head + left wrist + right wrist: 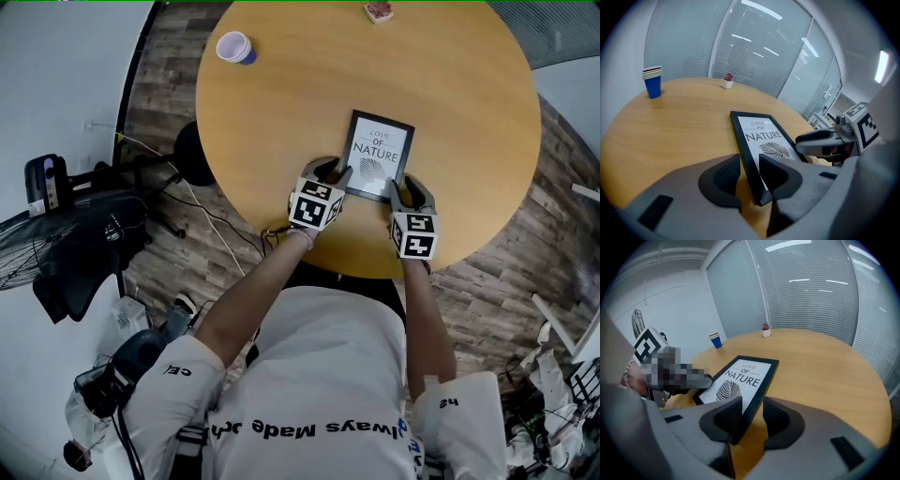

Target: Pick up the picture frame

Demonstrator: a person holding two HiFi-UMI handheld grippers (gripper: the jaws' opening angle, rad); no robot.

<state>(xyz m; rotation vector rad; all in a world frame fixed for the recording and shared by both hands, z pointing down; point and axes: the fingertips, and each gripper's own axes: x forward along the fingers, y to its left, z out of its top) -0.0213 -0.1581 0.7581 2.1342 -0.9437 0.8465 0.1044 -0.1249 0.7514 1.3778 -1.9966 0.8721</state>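
The picture frame (378,155) has a black border and a white print reading "Love of Nature". It lies on the round wooden table (281,112) close to the near edge. My left gripper (330,173) is shut on the frame's near left corner, with one jaw on the glass and the other outside the border (749,171). My right gripper (410,190) is shut on the near right corner in the same way (751,414). The frame (761,136) (740,378) runs away from both sets of jaws. I cannot tell whether its near edge is off the wood.
A stack of paper cups (234,47) (652,82) stands at the table's far left. A small potted plant (379,11) (765,330) sits at the far edge. A floor fan (56,244) and cables lie left of the table. The near table edge is just behind both grippers.
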